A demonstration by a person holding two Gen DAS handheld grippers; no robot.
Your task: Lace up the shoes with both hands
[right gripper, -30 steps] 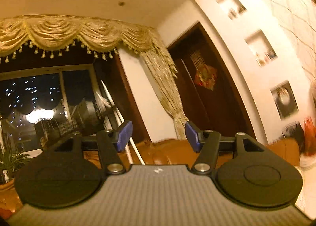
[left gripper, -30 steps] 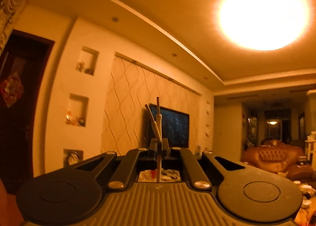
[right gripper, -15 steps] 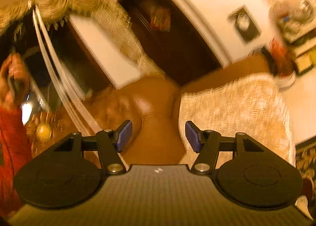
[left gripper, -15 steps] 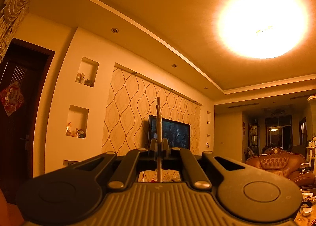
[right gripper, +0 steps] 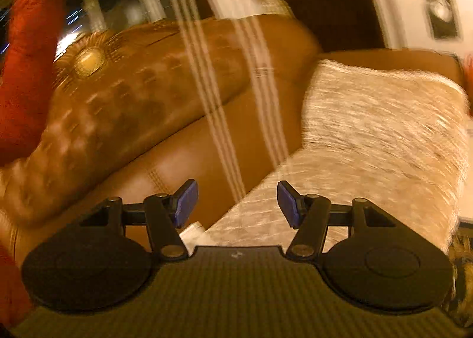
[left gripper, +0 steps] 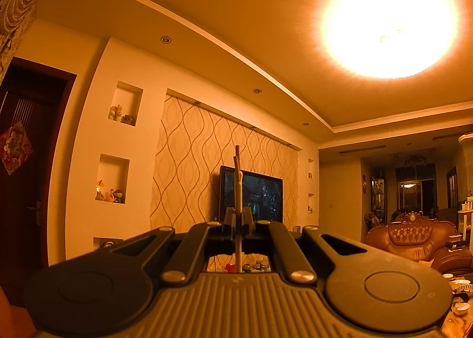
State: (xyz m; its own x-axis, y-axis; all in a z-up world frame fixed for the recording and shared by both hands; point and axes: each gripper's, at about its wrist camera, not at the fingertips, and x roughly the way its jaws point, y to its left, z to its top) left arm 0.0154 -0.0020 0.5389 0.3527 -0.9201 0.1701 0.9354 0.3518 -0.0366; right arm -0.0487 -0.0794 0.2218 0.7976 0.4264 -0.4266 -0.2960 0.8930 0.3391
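A living room glows amber under a ceiling lamp point(left gripper: 390, 22). The left gripper point(left gripper: 239, 221) pinches a pale shoelace point(left gripper: 238, 190) upright. The right gripper point(right gripper: 235, 203) gapes empty above a brown sofa point(right gripper: 177, 146).

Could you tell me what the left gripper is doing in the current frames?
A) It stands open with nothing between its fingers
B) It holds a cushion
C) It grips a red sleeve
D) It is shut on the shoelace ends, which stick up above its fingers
D: in the left wrist view the left gripper is closed on the shoelace ends, whose tips rise above it.
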